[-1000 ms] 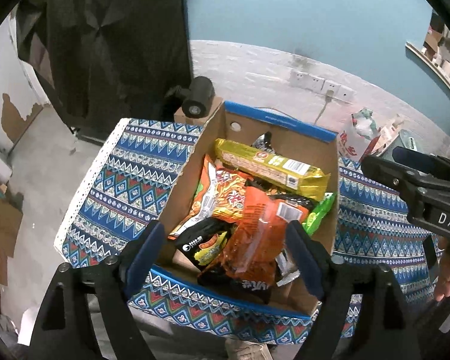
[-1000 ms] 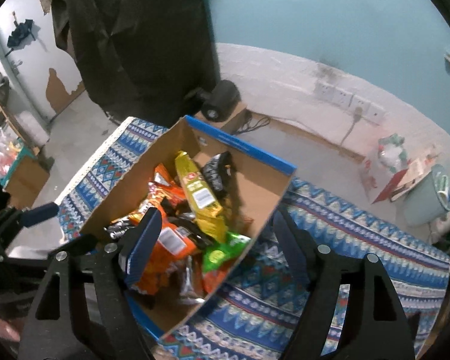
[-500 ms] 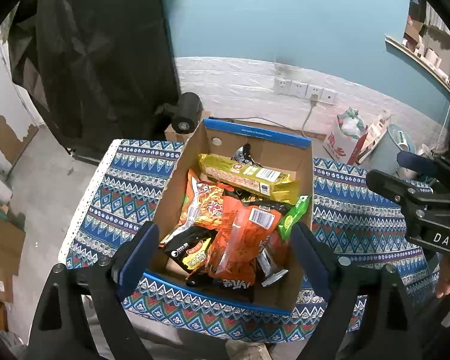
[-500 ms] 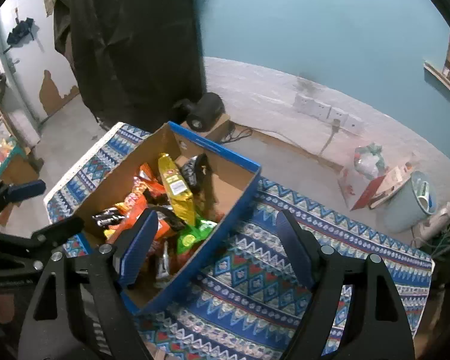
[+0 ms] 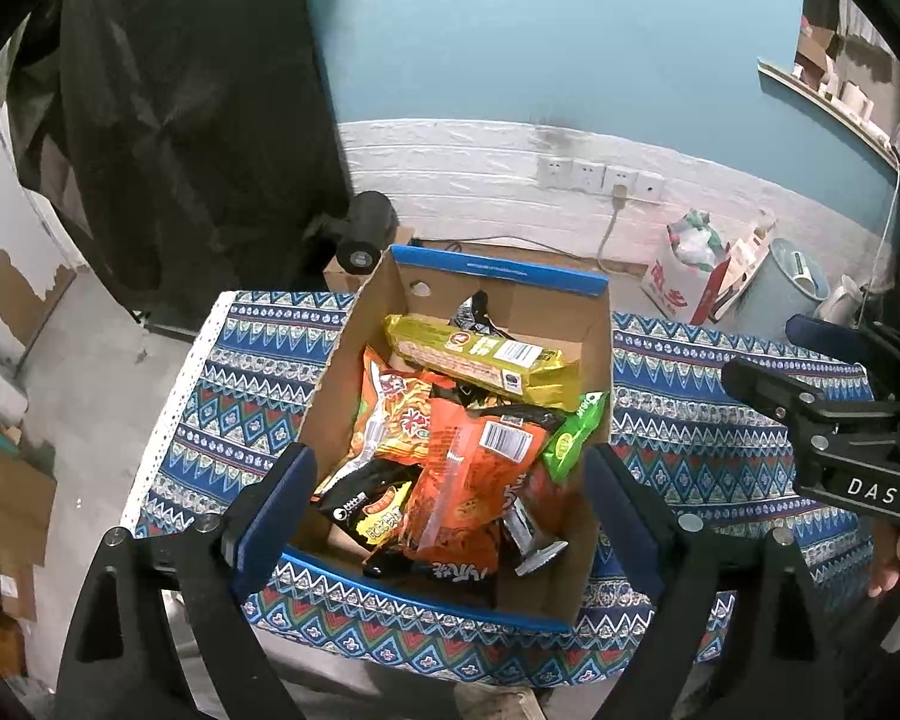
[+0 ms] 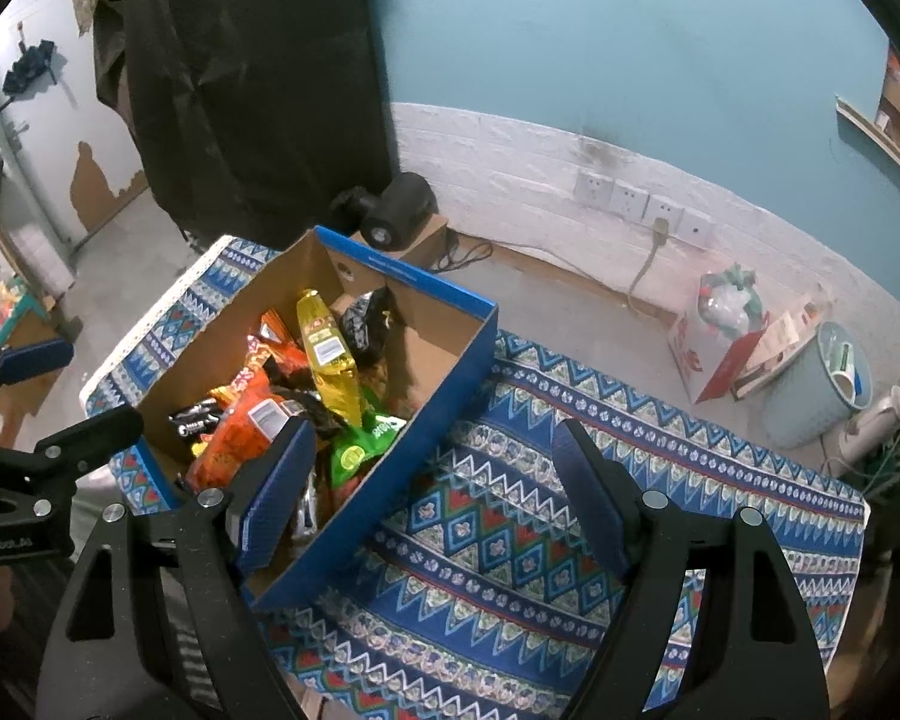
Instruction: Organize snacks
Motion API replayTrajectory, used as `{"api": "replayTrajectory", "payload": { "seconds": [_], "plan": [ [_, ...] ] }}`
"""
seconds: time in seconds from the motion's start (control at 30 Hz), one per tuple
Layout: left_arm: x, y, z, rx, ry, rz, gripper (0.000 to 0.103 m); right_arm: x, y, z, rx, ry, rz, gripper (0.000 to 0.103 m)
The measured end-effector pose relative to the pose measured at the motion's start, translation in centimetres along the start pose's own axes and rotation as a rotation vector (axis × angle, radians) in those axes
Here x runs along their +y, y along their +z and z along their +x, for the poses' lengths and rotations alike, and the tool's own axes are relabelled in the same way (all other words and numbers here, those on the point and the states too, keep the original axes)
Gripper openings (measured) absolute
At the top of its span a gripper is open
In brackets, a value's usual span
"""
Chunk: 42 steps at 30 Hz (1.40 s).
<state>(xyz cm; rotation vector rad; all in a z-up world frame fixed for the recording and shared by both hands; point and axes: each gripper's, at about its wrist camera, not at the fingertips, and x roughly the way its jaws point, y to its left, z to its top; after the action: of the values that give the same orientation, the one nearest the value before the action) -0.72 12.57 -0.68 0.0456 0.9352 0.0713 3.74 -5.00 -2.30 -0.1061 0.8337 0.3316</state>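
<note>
The cardboard box (image 5: 366, 324) of snacks sits on the tabletop (image 5: 240, 396), which is covered by a woven-look cloth in blue, white and red zigzag bands. In the left wrist view the left tongs (image 5: 450, 516) hang above the box's near end, spread wide with nothing between them; their jaws have just been opening, and the blue ribbed pads (image 5: 273, 510) frame the near blue rim from 8 o'clock and 4 o'clock. In the right wrist view the right tongs (image 6: 432, 492) also stand open and empty, over the bare cloth just beside the box's long blue side wall, the box lying toward 10 o'clock of them; the left pad overlaps the box's near corner in the picture, though I cannot tell whether it touches. The box is plain brown corrugated board inside, glossy blue outside, with a finger hole in its far wall. Inside lies a loose heap of crinkled foil packets: a long yellow biscuit pack (image 5: 480, 360) across the far end at 12 o'clock, a flat orange packet (image 5: 474, 480) with a barcode on top of the pile, a black and yellow packet (image 5: 372, 504) at 8 o'clock of it, a small green packet (image 5: 570, 438) against the right wall, and a silvery wrapper (image 5: 534, 540) near the front. The other tool's black frame, held by a hand (image 5: 894, 558), shows at 3 o'clock in the left view.
</note>
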Motion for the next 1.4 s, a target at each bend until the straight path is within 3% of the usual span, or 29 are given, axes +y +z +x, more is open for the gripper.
{"api": "replayTrajectory", "payload": {
  "seconds": [0.83, 1.4],
  "plan": [
    [0.16, -0.18, 0.39, 0.024, 0.03, -0.004, 0.093, 0.08, 0.07, -0.31, -0.005, -0.002, -0.007, 0.08],
    [0.36, -0.3, 0.21, 0.027, 0.012, -0.015, 0.093, 0.03, 0.16, -0.4, -0.008, -0.003, -0.007, 0.08]
  ]
}}
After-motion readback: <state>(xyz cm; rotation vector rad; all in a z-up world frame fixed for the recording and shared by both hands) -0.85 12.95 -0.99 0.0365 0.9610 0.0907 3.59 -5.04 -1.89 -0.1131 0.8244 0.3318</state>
